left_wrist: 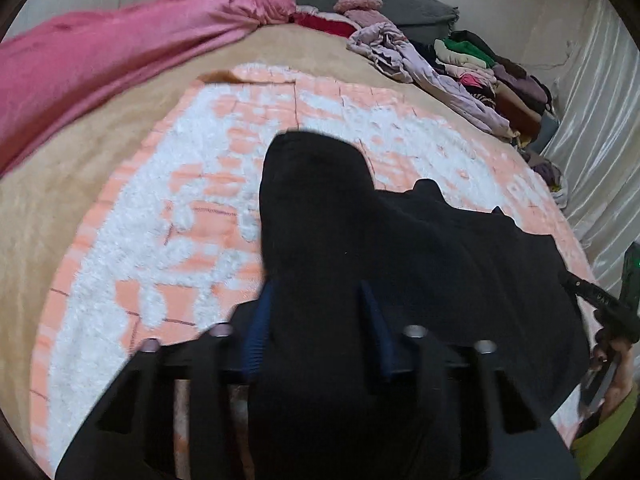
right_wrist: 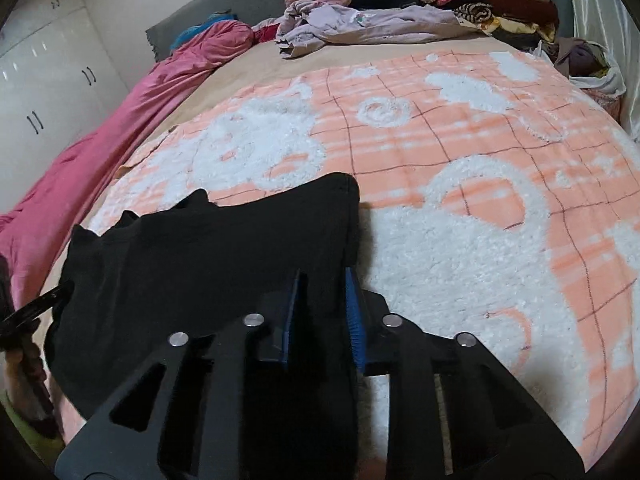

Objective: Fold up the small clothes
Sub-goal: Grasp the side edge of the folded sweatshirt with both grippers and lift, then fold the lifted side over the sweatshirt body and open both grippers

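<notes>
The black garment (right_wrist: pixel 208 264) lies on the peach-and-white blanket (right_wrist: pixel 460 240) on the bed, one near corner pinched in each hand-held gripper. Your left hand-held gripper (left_wrist: pixel 316 300) is clamped on one edge, fabric bunched up between its pads; your right hand-held gripper (right_wrist: pixel 322 292) is closed on the other. Judge the step as the fold itself: lift both corners evenly, keep the cloth taut between them, and carry it over toward the far hem, clear of the clothes pile (right_wrist: pixel 460 4).
</notes>
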Demonstrator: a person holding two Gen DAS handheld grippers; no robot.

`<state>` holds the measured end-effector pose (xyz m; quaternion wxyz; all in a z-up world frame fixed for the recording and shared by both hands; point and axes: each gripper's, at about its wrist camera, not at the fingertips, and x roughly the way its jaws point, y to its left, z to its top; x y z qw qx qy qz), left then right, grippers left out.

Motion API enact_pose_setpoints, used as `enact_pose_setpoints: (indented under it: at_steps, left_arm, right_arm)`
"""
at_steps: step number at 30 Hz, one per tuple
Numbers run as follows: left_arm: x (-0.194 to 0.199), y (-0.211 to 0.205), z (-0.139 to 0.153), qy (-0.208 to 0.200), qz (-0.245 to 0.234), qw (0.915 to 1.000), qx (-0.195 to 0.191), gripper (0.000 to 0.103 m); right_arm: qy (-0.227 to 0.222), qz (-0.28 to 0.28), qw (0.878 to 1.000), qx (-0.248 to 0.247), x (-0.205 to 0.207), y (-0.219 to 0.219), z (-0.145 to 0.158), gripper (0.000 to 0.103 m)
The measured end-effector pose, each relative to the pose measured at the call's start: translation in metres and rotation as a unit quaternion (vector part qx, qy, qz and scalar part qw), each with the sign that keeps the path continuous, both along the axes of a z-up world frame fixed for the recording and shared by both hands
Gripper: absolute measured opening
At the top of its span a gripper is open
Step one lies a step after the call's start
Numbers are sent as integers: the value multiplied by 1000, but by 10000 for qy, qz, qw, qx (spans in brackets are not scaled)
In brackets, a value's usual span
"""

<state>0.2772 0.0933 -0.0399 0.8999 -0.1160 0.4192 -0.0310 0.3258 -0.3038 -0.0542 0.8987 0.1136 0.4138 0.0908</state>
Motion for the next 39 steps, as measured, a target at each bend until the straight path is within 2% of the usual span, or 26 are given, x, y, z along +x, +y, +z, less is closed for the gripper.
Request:
enact_pose_setpoints:
  at_steps: [1,2,4,10,13,16,22,25,27,29,32,39]
  left_arm:
    - [-3,-1,6,-92,19,9998,150,15]
    - [-6,0,10,-170,20,9998,140,13]
    - [-11,6,18,-250,19,9997,-20,10]
    - [-21,15,23,-284,-68,9993,-231,10]
    - [-14,12,9,-116,-57,9999,-115,11]
    - [-7,13,-8,50,-5,9999,-91,18]
    - [-12,8,3,-80,42,9998,196,21]
    - [-13,6,5,-79,39,9996,262,21]
    - [-14,5,7,-83,39,9995,299,22]
    - [-14,5,8,-81,40,9995,295,24]
    - [-17,5,11,-110,48,9995,293,36]
    - [-39,3,27,-314,84,9988,371,48]
  right_arm:
    - [-61,15,10000,-76,-2,3,3,9]
    - [-120,-4,9999,-117,-4,3,6,4]
    - [-234,-63,9997,-106,-7,3,13,3]
    - [-473,-259,9975,-452,-14,1,25,2]
    - [-291,-321,9962,-751,-9,3,14,2]
    - [-99,-360,9956,-864,-5,4,-1,2]
    - [-137,-381,9946,-951,-9,6,1,5]
    - [-159,-379,9951,-902,-12,6,5,11]
    - [-168,-420,9951,-880,-14,4,8,24]
    - [-176,-408,9959,-784,-17,2,11,27]
    - [-197,-372,9969,-663,-23,3,14,35]
    - [-291,-171,9973,-652,-50,11,20,42]
